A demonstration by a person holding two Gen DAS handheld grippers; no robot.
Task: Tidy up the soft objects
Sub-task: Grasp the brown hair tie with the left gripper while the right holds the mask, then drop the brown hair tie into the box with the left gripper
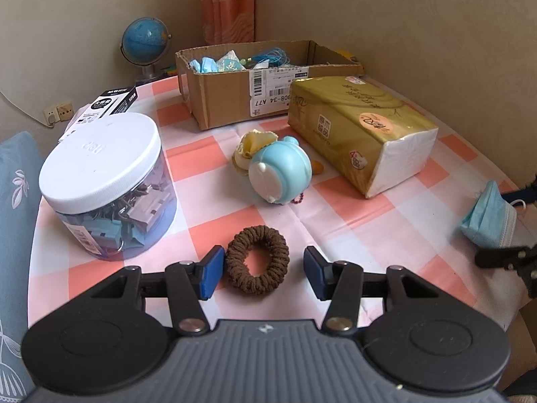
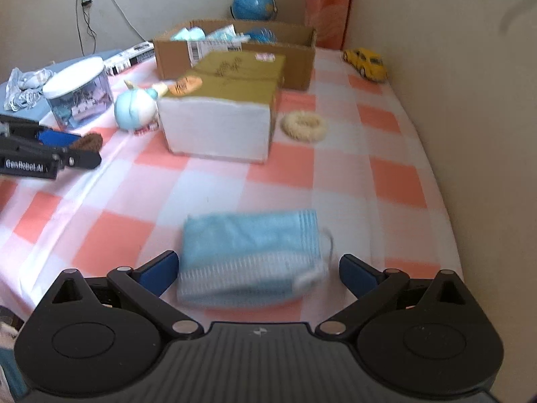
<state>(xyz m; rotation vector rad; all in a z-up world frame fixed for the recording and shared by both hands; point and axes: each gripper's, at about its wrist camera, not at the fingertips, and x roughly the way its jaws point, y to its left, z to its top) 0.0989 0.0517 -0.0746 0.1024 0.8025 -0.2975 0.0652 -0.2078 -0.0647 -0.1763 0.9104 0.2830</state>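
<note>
Scrunchie [image 1: 257, 259], brown and ring-shaped, lies flat on the pink-and-white checked tablecloth [image 1: 335, 221], between the blue pads of the left gripper [image 1: 263, 268]. That gripper's jaws stand partly apart: the left pad looks to touch the ring's edge, the right pad stands clear of it. Being a ring, it has no real heading; its slightly longer axis runs away from the camera.

Folded blue face mask [image 2: 250, 255] lies near the table's front edge, between the wide-apart jaws of the right gripper [image 2: 260, 273]. Its long axis runs across the view, from one pad toward the other, with an ear loop at the right end. Neither pad appears to press on it, though this view is blurred.

Judging by this, the step in hand is the pick-up of both soft items. Next, each gripper would need to close gently, then lift.

Beyond them sit a gold tissue pack [image 1: 359, 131], a pale blue round toy [image 1: 280, 171] and a white-lidded jar [image 1: 104, 181]. At the back stands an open cardboard box [image 1: 228, 97] already holding soft blue things, the likely destination.
</note>
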